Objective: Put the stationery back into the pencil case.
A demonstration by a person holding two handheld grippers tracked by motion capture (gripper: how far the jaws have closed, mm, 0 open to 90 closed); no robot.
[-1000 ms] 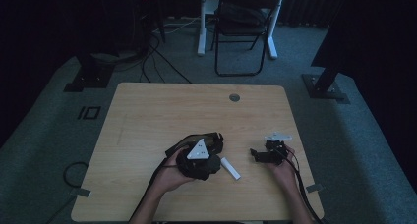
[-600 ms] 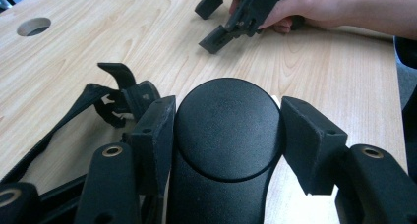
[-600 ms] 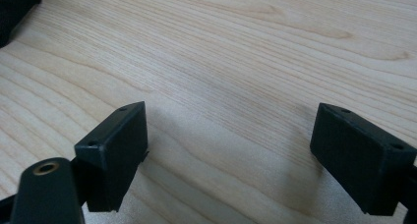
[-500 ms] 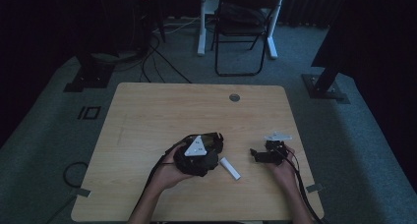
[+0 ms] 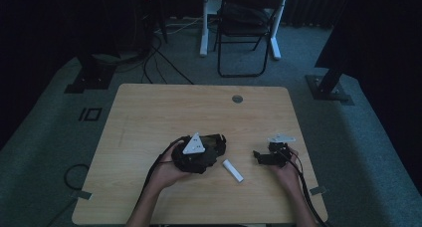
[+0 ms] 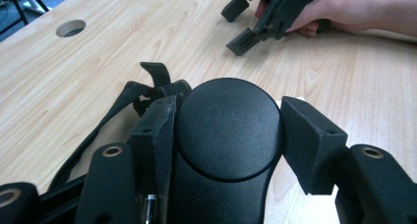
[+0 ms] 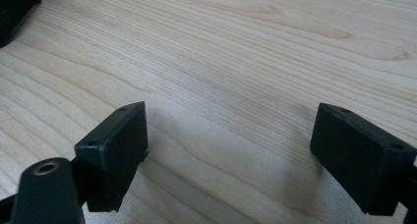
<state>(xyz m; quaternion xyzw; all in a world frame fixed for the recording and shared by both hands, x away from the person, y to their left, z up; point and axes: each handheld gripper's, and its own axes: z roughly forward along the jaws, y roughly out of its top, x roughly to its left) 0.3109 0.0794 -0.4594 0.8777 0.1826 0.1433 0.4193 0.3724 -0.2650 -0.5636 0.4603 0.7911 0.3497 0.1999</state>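
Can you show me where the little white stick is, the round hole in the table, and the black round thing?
White stick (image 5: 232, 170): high view, its middle.
Hole (image 6: 71, 28): left gripper view, its dark centre.
Black round thing (image 6: 227, 128): left gripper view, its domed top, between the left tool's jaws.

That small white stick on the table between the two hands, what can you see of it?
The white stick is a short, narrow bar, plain and pale, probably plastic. It lies flat on the wooden table, slanting from upper left to lower right. It sits between the left gripper and right gripper; neither is holding it.
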